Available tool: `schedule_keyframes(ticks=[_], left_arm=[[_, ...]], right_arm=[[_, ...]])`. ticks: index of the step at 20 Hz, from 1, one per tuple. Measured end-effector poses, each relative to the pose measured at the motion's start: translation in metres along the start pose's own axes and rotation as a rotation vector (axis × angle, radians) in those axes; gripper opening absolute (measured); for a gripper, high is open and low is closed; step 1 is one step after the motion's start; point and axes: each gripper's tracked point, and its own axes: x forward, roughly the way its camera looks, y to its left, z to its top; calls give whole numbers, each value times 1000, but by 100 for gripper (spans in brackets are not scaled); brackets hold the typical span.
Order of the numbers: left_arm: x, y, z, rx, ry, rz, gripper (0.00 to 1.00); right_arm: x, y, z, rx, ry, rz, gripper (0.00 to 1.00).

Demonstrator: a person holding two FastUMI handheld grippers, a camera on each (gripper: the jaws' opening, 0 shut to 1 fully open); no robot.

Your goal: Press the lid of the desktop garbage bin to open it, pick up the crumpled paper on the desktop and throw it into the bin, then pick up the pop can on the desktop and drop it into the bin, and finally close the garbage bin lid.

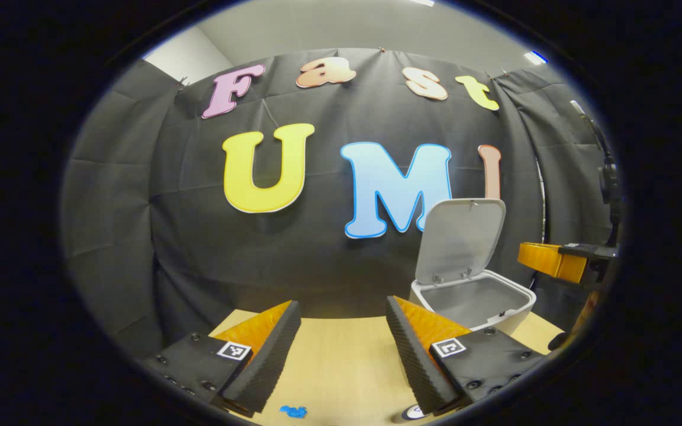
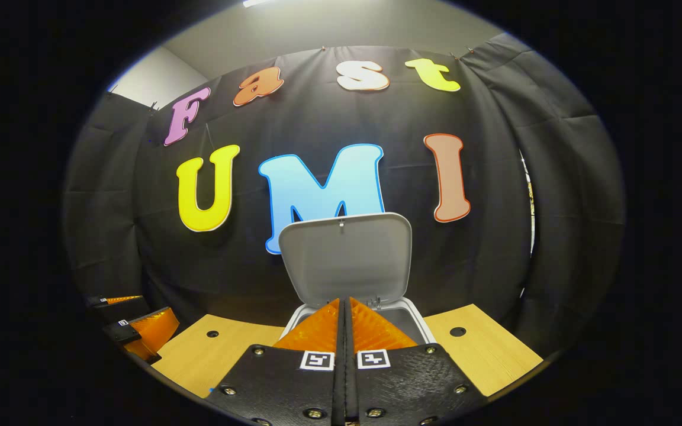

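On the desk (image 2: 483, 355) one bin (image 2: 421, 322), lid (image 2: 347, 257) up; left tongs (image 1: 341, 343) spread, right tongs (image 2: 344, 322) closed empty

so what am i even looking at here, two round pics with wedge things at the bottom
Each picture comes from a camera riding on a handheld claw; a person carries one in each hand. The wedges at the bottom are that claw's own two fingers. In the left gripper view the left claw is open and holds nothing. In the right gripper view the right claw is closed with nothing visible between its fingers, pointing at the bin, whose lid stands open. The bin sits on a wooden table. Each view also catches the other claw at its edge.
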Motion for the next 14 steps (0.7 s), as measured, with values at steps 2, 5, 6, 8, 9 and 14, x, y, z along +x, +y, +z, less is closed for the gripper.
schedule_keyframes(ticks=[2, 5, 6, 8, 9, 14], left_arm=[[-1, 1, -1, -3, 2, 4, 96], [1, 11, -5, -16, 5, 15, 95], [1, 17, -8, -13, 8, 25, 95], [3, 26, -13, -2, 16, 42, 96], [2, 31, -18, 3, 21, 45, 95], [-3, 63, -45, -1, 74, 90, 96]], right_arm=[[0, 1, -1, -1, 0, 2, 0], [0, 3, -2, -3, 9, 7, 0], [0, 4, -3, -3, 12, 10, 0], [0, 6, -4, -3, 14, 15, 0], [0, 7, -4, -3, 17, 18, 0], [0, 14, -10, -10, 35, 33, 0]])
